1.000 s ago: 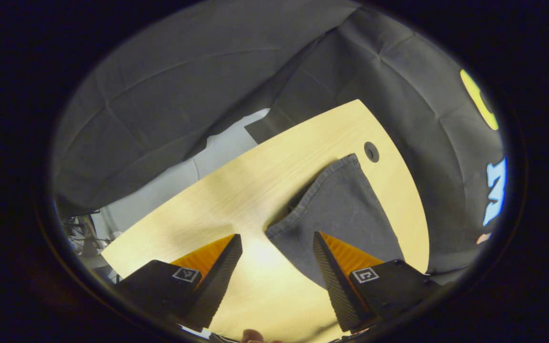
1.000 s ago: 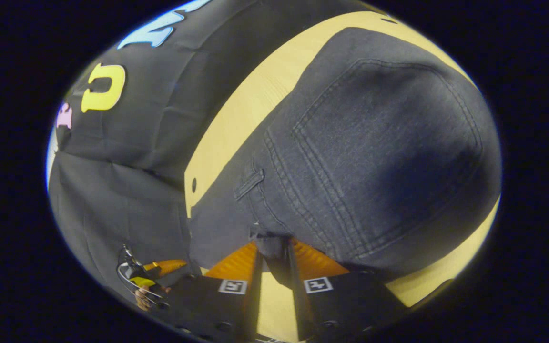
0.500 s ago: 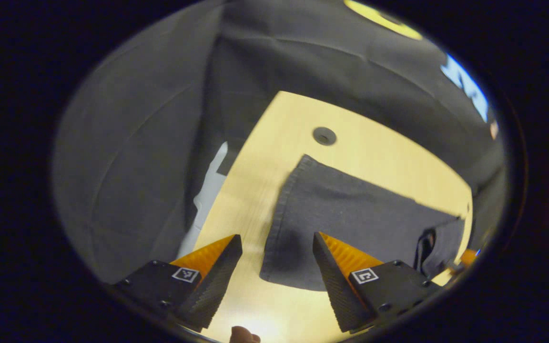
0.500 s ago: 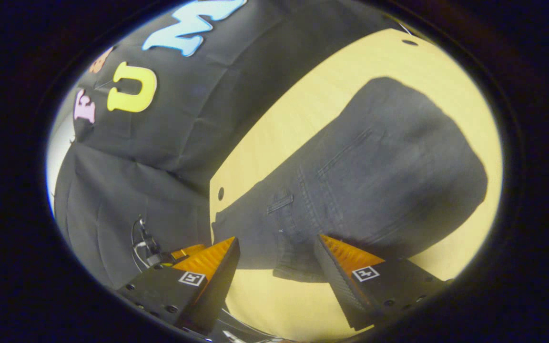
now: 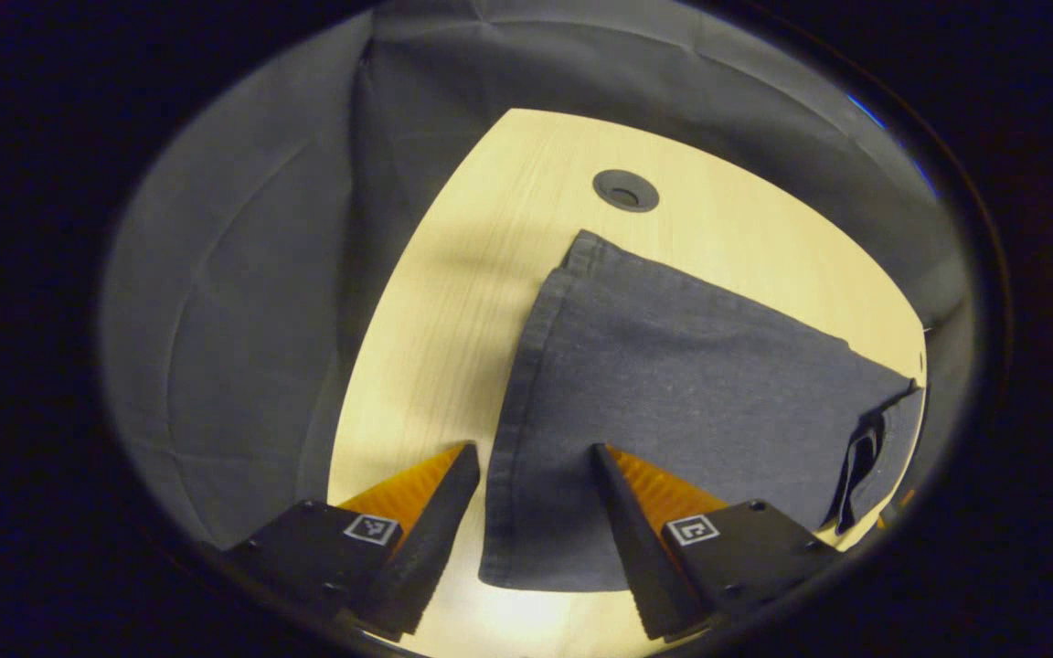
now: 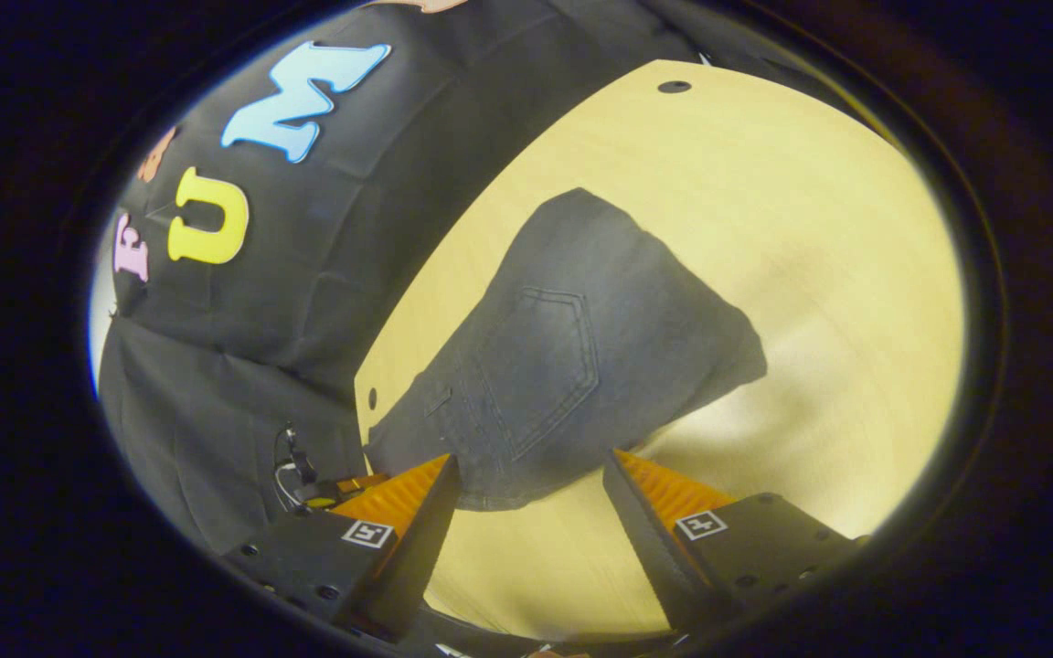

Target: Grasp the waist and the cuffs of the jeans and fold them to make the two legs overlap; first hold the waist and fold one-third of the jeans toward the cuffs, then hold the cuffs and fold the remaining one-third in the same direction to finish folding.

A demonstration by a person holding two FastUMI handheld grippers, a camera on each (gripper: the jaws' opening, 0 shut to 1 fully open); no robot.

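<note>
Between the left gripper (image 5: 526, 475) fingers, which stand apart w/ nothing clamped, sits the hemmed cuff edge of the jeans (image 5: 664, 402), flat on the table (image 5: 453, 302). The right gripper (image 6: 531, 484) is likewise spread wide, hovering just off the waist end in the right gripper view, where a back pocket (image 6: 536, 366) and a belt loop show face up. Jeans look to lie w/ legs overlapped, one narrow strip; the waist part seems laid over the rest, though how many thirds are folded can't be settled from these views. Judged from the task, the cuff is the part under the left fingers, so a good grasp there would take both layers of hem together, close to the corner, fingers square to the edge, then lift enough that the denim doesn't drag and skew. Denim is dark grey, washed, fairly stiff, w/ doubled seam stitching at hem and pocket; it should hold a crease but resist at thick seams. Tabletop is pale wood grain, smooth, rounded corner, w/ a dark round cable grommet (image 5: 625, 190) beyond the cuff.
</note>
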